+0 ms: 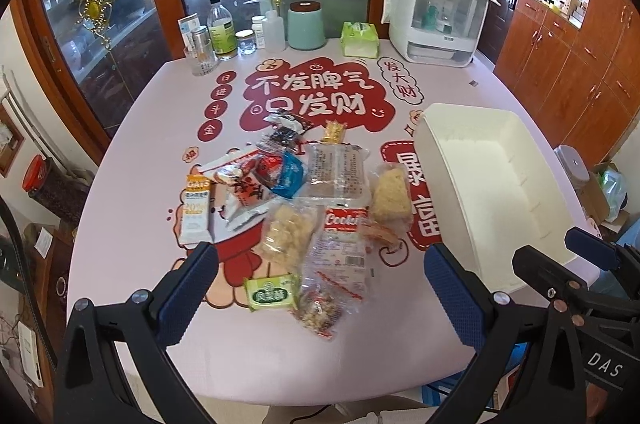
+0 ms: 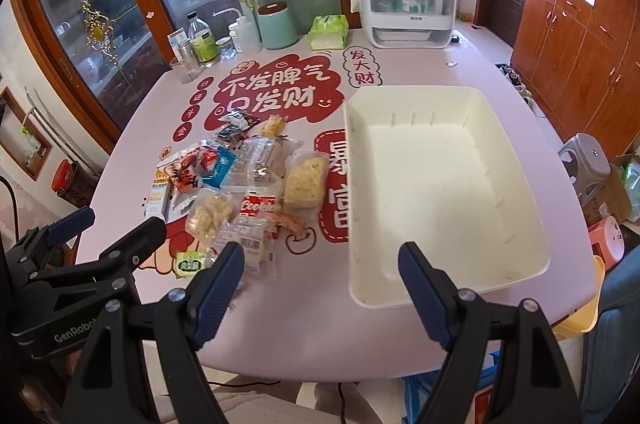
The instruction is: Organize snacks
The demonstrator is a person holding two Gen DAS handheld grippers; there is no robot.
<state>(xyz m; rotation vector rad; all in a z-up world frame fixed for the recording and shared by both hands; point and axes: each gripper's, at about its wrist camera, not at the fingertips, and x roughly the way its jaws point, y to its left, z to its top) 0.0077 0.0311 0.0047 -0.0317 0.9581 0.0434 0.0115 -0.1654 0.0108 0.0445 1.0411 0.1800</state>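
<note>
A pile of several snack packets lies mid-table, also in the right wrist view: a white oats bar, a red Cookie pack, a green packet, clear-wrapped biscuits. An empty cream bin stands right of the pile; it also shows in the left wrist view. My left gripper is open above the pile's near edge. My right gripper is open above the bin's near left corner. Both are empty.
Bottles, jars and a glass, a teal canister, a green tissue pack and a white appliance line the table's far edge. Stools and wooden cabinets stand to the right.
</note>
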